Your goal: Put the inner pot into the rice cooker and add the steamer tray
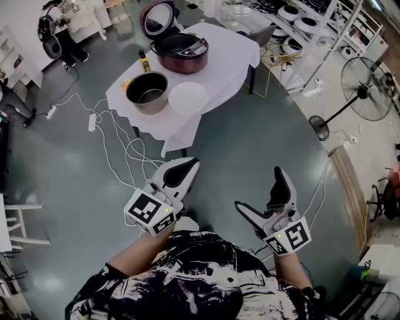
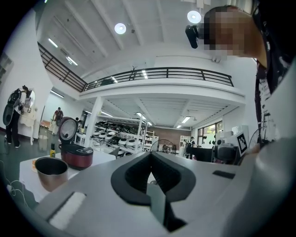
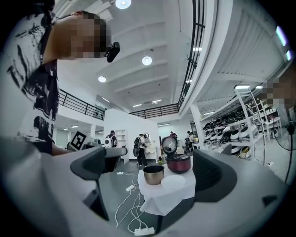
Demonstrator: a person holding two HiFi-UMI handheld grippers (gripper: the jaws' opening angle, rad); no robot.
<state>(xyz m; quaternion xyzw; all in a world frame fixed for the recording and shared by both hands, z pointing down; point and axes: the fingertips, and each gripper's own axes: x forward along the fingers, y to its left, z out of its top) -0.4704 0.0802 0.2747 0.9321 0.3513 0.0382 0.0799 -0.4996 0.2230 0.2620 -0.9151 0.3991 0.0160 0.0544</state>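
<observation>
Grey glossy floor [image 1: 250,156] spreads through a big hall. White cables [image 1: 119,156] trail across it from a desk [image 1: 231,59] draped in a white cloth, which stands well apart from the person and both grippers. On the far part of the desk sits the dark red rice cooker [image 1: 182,53], its lid [image 1: 156,19] tipped up and back so the body stands open. The inner pot [image 1: 147,91] stands upright on the cloth at the near left of the cooker, close to it but outside it, its metal hollow showing nothing inside. Just beside the pot, to its right, lies a flat white round piece, apparently the steamer tray [image 1: 188,97], though from this far its surface shows no detail. A small yellow bottle [image 1: 144,61] stands at the desk's far left edge, beside the cooker. Off to the right a standing fan [image 1: 365,94] and shelves of cookers line the hall.

Both grippers are held level above the floor, in front of the person's patterned shirt, pointing towards the desk. The left gripper [image 1: 187,165] has its jaws brought together, dark pads meeting at the tip, with nothing caught between them. The right gripper [image 1: 261,189] has its jaws spread wide and holds nothing; the desk, pot and cooker show far off through the gap.
</observation>
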